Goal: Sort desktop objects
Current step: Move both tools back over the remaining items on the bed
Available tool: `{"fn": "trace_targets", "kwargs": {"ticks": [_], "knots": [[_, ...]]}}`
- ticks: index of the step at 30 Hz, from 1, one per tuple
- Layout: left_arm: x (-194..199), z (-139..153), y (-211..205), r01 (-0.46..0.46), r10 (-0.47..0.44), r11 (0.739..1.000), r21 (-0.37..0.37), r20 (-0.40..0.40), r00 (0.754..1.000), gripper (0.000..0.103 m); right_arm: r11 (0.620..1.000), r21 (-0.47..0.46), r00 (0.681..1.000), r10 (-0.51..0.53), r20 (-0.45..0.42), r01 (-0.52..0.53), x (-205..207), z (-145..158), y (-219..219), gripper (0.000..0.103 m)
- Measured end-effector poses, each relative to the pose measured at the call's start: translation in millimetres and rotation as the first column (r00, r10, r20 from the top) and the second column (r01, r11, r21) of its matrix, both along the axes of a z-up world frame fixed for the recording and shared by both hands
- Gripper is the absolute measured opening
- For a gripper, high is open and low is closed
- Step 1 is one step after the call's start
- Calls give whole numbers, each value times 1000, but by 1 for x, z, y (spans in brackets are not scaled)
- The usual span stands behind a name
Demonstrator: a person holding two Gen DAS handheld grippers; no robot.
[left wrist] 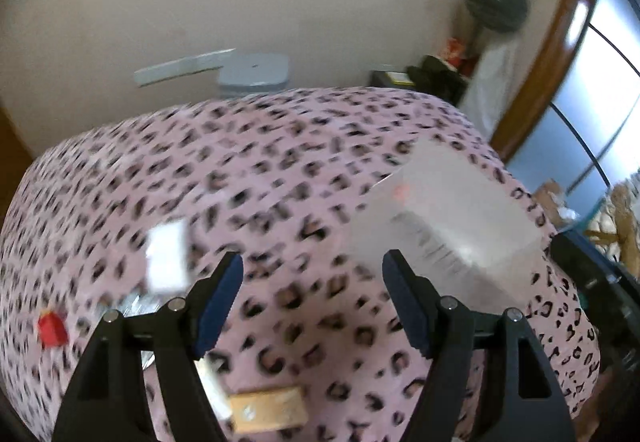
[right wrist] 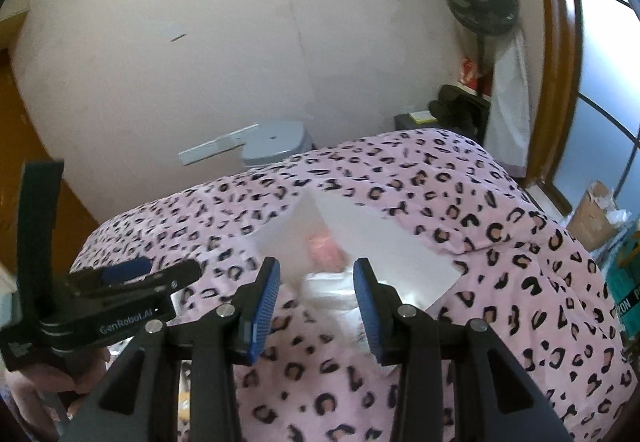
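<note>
The left wrist view is motion-blurred. My left gripper (left wrist: 314, 266) is open over the pink leopard-print cloth (left wrist: 280, 181), with nothing between its fingers. A translucent plastic box (left wrist: 448, 217) sits just right of it. A white block (left wrist: 168, 258), a red piece (left wrist: 52, 328) and a tan block (left wrist: 268, 408) lie to its left and below it. My right gripper (right wrist: 317, 270) is open at the near edge of the same box (right wrist: 380, 242), which holds something pink (right wrist: 326, 246). A blurred white packet (right wrist: 330, 294) lies between its fingers, apart from the left one.
A hand (right wrist: 60, 374) holds the left gripper (right wrist: 188, 270) at the left of the right wrist view. Behind the cloth stand a grey stool (right wrist: 272, 141), a standing fan (right wrist: 482, 1) and a dark side table (right wrist: 416, 119). A cardboard box (right wrist: 596, 213) is at the right.
</note>
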State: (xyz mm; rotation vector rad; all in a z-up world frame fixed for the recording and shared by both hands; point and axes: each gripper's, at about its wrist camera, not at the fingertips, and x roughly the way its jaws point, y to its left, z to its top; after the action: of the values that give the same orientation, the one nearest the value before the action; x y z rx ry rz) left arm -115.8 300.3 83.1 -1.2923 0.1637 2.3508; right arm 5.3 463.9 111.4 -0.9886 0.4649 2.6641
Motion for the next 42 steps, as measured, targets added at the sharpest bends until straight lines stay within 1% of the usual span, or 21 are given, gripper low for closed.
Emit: {"fn": "trace_targets", "kwargs": {"ticks": [6,11,19,23,28,33,42], "knots": [[25,-11,-76,-133,134,990,-54,6,991,73,995,10,995,94,11,-94,7,-4,-56,39],[45,-18,-134,-214,216,974,-75,23,976,73,984,-31,983,178,33,-177,6,-20,-101,39],[73,-21,-198,-303,306,948,-94,28,952,73,956,-71,953,290,84,-284,5,-49,-165,39],[83,-25,-219,-333,338,938,-97,38,940,73,942,-81,937,332,110,-325,3,-62,-191,39],[91,-31,-237,-349,354,930,-113,31,935,73,934,-95,926,355,128,-345,2,-73,-213,39],[96,-39,-256,-367,374,923,-117,38,927,73,932,-99,922,361,142,-349,4,-81,-225,39],[95,-65,-285,-391,400,913,-119,72,914,73,936,-113,923,349,164,-334,7,-98,-233,39]]}}
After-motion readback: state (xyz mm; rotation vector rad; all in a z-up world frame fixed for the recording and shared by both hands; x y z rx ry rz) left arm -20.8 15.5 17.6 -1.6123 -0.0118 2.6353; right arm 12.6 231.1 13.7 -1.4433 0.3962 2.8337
